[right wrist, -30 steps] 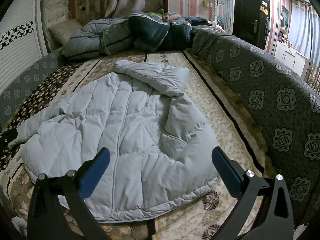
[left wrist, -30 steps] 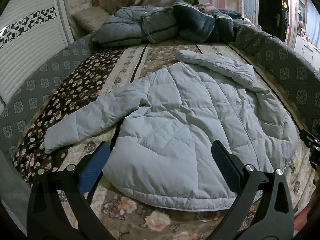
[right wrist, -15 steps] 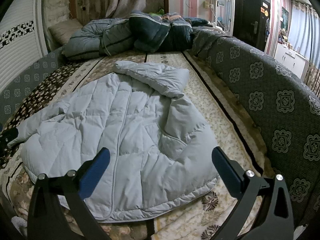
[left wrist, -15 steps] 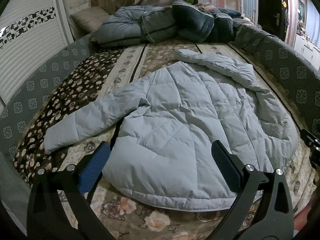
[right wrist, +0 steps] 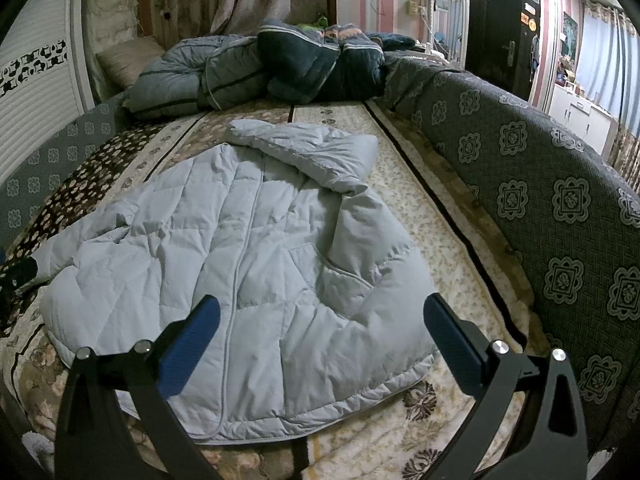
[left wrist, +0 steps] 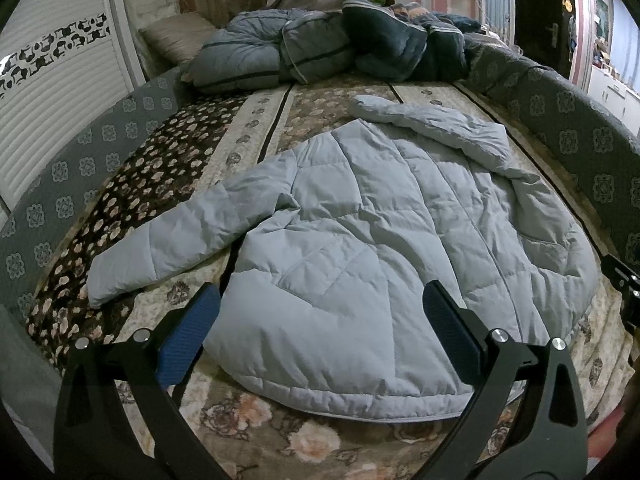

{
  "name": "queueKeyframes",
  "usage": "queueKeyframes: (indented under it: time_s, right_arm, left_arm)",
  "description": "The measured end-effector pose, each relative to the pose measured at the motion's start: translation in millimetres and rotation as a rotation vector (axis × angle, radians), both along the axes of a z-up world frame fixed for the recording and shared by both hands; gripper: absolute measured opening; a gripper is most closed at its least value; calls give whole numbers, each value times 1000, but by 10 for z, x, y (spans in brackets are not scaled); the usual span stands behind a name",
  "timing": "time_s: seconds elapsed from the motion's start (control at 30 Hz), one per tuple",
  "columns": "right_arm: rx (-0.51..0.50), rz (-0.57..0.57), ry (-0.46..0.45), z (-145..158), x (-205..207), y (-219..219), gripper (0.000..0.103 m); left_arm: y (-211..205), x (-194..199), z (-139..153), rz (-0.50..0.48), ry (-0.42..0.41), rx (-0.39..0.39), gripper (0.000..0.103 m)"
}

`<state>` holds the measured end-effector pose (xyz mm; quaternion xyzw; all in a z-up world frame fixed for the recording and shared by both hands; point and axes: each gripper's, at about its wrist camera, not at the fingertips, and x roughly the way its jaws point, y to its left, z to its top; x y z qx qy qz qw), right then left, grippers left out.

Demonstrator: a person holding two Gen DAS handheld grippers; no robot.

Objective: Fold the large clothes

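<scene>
jacket: we see a pale blue quilted puffer jacket (left wrist: 384, 240) spread on the floral bedspread (left wrist: 248, 428), hem toward us at 6 o'clock, hood (left wrist: 440, 128) at 12 o'clock
left sleeve: one sleeve (left wrist: 160, 240) stretched out toward 9 o'clock in the left wrist view, lying flat on the bedspread
right side: in the right wrist view the other sleeve looks already tucked over the body near 3 o'clock; we can't tell for sure
left gripper (left wrist: 320, 328): fingers wide apart, holding nothing, above the hem
right gripper (right wrist: 320, 332): also wide apart, empty, above the hem's right half
stage: we judge no fold begun, both grippers lining up for a grab
risk 1: slick puffy fabric; a shallow pinch at the hem could slip out mid-lift
risk 2: grabbing only the top layer would peel the front open
risk 3: the outstretched sleeve may drag and bunch under the fold
clutter: heaped quilts (left wrist: 320, 56) at 12 o'clock, well apart from the hood
</scene>
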<state>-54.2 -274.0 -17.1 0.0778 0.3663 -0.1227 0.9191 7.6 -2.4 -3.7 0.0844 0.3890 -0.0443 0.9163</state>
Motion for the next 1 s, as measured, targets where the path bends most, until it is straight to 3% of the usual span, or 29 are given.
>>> queueKeyframes:
  time_s: [1.0]
  right_arm:
    - [-41,20,47,-278,201,66,101]
  left_arm:
    - [194,266,-277,25,68,-17,100]
